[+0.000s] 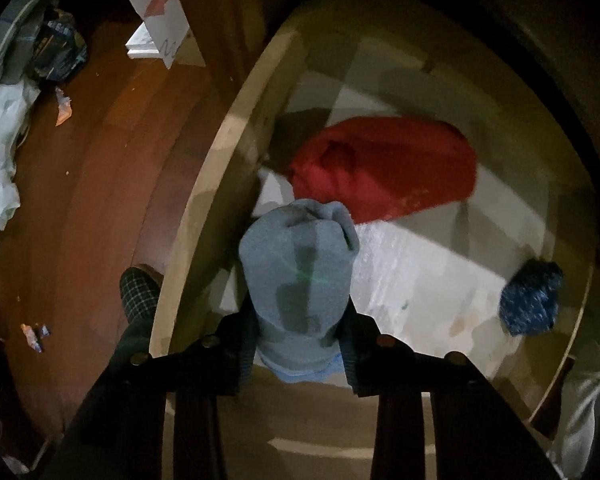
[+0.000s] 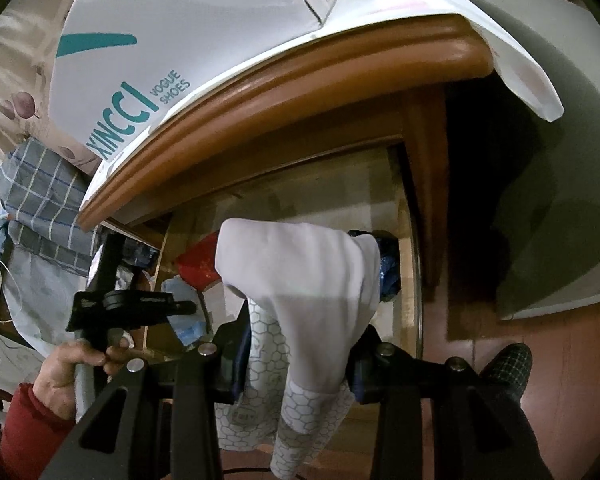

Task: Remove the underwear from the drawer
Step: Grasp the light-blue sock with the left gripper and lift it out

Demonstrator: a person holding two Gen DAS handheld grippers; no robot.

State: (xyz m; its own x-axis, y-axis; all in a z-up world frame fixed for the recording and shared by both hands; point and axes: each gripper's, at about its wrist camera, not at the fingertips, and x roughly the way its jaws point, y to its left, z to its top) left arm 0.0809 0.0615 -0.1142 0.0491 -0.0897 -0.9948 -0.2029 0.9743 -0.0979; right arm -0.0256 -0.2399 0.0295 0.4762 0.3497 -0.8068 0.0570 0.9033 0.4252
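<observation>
Lifting straight up suits the left gripper (image 1: 300, 344), clamped on the grey-blue underwear (image 1: 296, 276) above the drawer (image 1: 204, 184). The right gripper (image 2: 296, 364) grips white honeycomb-print underwear (image 2: 300, 280); hold it steady

underwear (image 1: 384, 168) in drawer (image 1: 220, 152)

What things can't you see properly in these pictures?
- Left wrist view: the grey-blue garment in the left gripper hides the drawer floor beneath it.
- Left wrist view: the red garment and dark blue bundle are blurred; their type is unclear.
- Right wrist view: the white garment in the right gripper covers most of the drawer.
</observation>
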